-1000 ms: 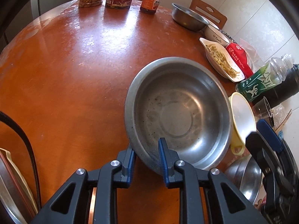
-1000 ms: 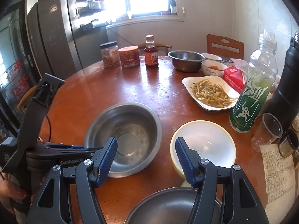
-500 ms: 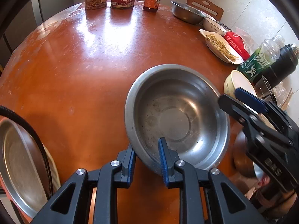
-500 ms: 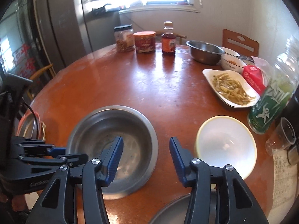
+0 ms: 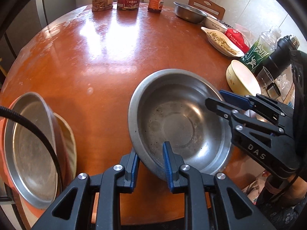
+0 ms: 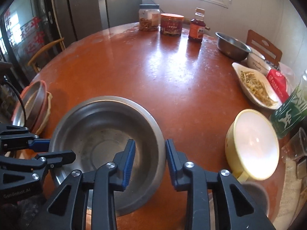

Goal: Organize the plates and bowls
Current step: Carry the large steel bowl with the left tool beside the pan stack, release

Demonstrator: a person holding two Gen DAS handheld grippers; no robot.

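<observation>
A large steel bowl point(image 5: 178, 118) hangs tilted over the near part of the round red-brown table point(image 5: 99, 57). My left gripper point(image 5: 149, 149) is shut on its near rim, one pad inside and one outside. My right gripper point(image 6: 150, 142) straddles the bowl's point(image 6: 99, 134) right rim, jaws closing, with the pads on the wall. In the left wrist view the right gripper point(image 5: 215, 97) reaches in from the right. A yellow bowl point(image 6: 253, 145) stands empty on the right. A steel plate point(image 5: 28, 143) leans in an orange-rimmed dish at the left edge.
Another steel bowl point(image 5: 216, 166) lies under the held one at the front edge. At the back stand two jars point(image 6: 149, 19), a sauce bottle point(image 6: 196, 26) and a steel bowl point(image 6: 232, 46). A food dish point(image 6: 257, 84), green bottle point(image 6: 289, 115) and black flask point(image 5: 280, 55) crowd the right.
The left gripper carried the steel bowl leftward, bringing the steel plate at the left into view. The right gripper swung from the yellow bowl to the steel bowl's rim and narrowed its jaws.
</observation>
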